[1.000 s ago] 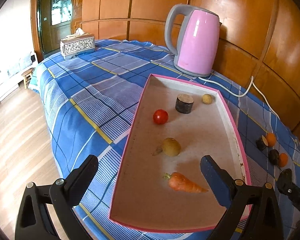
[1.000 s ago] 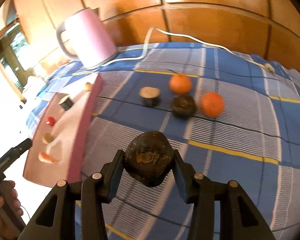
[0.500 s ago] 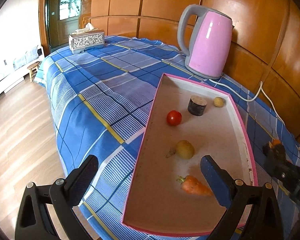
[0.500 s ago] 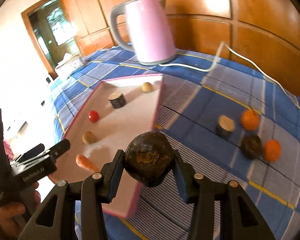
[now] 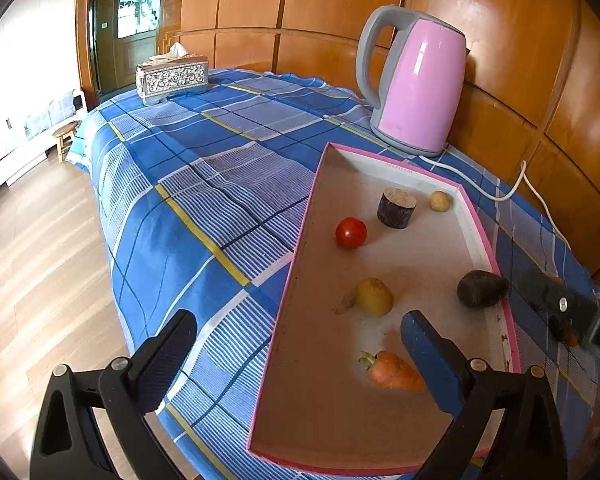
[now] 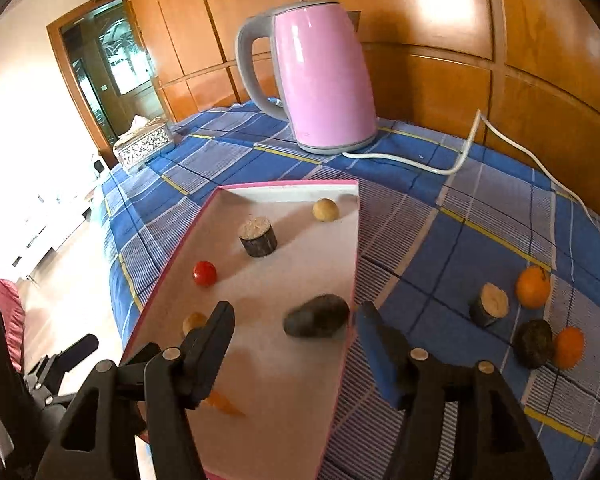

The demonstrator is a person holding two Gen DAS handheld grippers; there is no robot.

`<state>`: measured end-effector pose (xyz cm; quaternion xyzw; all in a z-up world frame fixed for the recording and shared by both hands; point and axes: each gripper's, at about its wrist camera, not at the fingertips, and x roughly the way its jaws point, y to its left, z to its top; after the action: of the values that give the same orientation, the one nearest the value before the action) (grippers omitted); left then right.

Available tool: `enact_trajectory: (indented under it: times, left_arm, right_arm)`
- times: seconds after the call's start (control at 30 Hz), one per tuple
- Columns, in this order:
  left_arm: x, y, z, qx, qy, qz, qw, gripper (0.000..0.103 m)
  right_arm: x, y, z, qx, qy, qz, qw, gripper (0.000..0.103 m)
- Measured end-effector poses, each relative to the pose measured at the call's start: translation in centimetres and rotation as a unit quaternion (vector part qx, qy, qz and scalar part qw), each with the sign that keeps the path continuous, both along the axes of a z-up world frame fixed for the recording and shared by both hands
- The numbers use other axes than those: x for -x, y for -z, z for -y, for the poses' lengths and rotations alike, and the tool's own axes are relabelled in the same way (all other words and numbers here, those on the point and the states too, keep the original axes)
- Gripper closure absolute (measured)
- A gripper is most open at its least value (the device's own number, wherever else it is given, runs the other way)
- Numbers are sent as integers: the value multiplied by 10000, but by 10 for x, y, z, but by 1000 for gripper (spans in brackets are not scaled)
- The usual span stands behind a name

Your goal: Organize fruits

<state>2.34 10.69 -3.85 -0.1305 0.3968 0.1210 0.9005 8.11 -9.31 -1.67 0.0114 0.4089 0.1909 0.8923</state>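
Blue plaid tablecloth (image 5: 204, 184); dark fruit (image 6: 317, 321) in pink-rimmed tray (image 6: 342, 368).

One pink-rimmed tray (image 6: 352, 240). In it: one tomato (image 6: 204, 273), one carrot (image 5: 394, 371), one dark cut stump-like piece (image 6: 258, 236), one dark lumpy fruit (image 6: 316, 321), two yellowish round fruits (image 6: 325, 209) (image 5: 374, 297). On the checked cloth (image 6: 440, 248) outside: two oranges (image 6: 533, 287) (image 6: 568, 347), one more dark cut piece (image 6: 489, 310), one more dark lumpy fruit (image 6: 534, 343). One pink kettle (image 6: 320, 76), one tissue box (image 5: 172, 78).
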Motion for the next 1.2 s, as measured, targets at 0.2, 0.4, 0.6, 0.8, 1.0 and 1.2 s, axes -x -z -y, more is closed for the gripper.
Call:
enact_trajectory:
  times: [0.2,0.4,0.6,0.8,1.0,1.2]
  left_arm:
    - [1,-4,8,65,249,88,9996,0]
    - [1,-6,24,48,598,103,9981,0]
    - [1,-6,38,28,836,59,9965,0]
    - [2,-12,57,-45,1159,129,9932,0]
    - [1,-17,79,-115,1525,155,9881,0]
    - [-5,-24,103,-148,1891,172,9817,0]
  right_arm:
    - [16,10,29,135,471,-62,9988,39]
    - [36,23,75,303,1182,-152,9924,39]
    - [62,37,139,337,2055,-309,9776,39]
    - [84,42,193,400,2838,-345,9574,39]
    - [107,47,238,539,3679,-321,9278,39]
    - [122,56,270,570,4320,-414,8991,39]
